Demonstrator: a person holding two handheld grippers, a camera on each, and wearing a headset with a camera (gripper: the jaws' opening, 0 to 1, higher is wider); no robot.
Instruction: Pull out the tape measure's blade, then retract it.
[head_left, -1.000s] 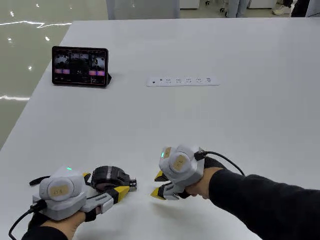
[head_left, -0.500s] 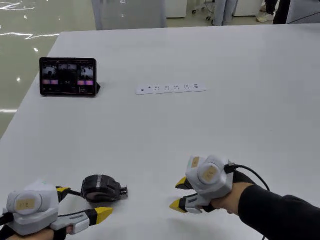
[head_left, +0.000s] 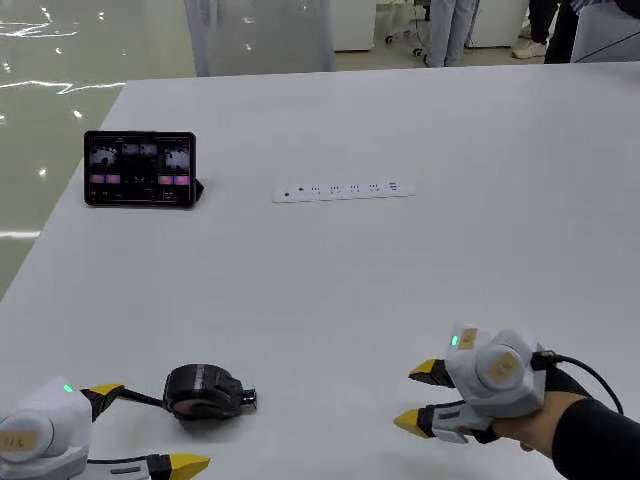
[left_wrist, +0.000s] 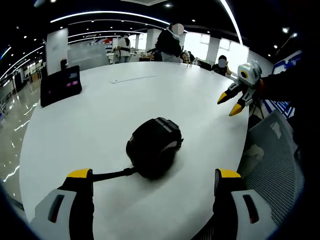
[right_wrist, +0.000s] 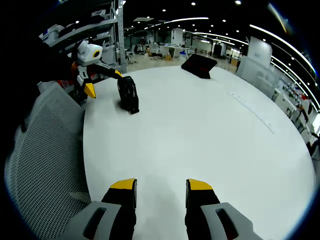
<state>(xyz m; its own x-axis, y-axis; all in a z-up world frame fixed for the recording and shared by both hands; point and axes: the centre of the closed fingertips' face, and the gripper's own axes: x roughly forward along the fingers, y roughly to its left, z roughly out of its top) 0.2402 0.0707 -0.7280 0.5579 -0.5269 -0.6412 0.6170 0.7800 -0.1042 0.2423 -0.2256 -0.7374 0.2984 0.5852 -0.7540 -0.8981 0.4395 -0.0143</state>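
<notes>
A black tape measure (head_left: 205, 392) lies on the white table (head_left: 400, 270) at the near left, its blade drawn in and only the metal hook (head_left: 251, 400) showing. Its thin black strap trails toward my left gripper (head_left: 147, 427), which stands wide open a little short of the case. From the left gripper view the tape measure (left_wrist: 154, 146) sits just ahead of the left gripper (left_wrist: 154, 175), untouched. My right gripper (head_left: 417, 397) is open at the near right, well away from the case, nothing between its jaws. The right gripper view has the tape measure (right_wrist: 128, 94) far off beyond the right gripper (right_wrist: 161, 185).
A tablet (head_left: 140, 168) stands propped at the far left, near the table's left edge. A white power strip (head_left: 343, 189) lies across the middle far part. Grey mesh chair backs (right_wrist: 45, 150) sit by the near edge. People stand beyond the far end.
My left gripper has let go of the tape measure and drawn back toward me. My right gripper has moved off to the right. The case stays on the table.
</notes>
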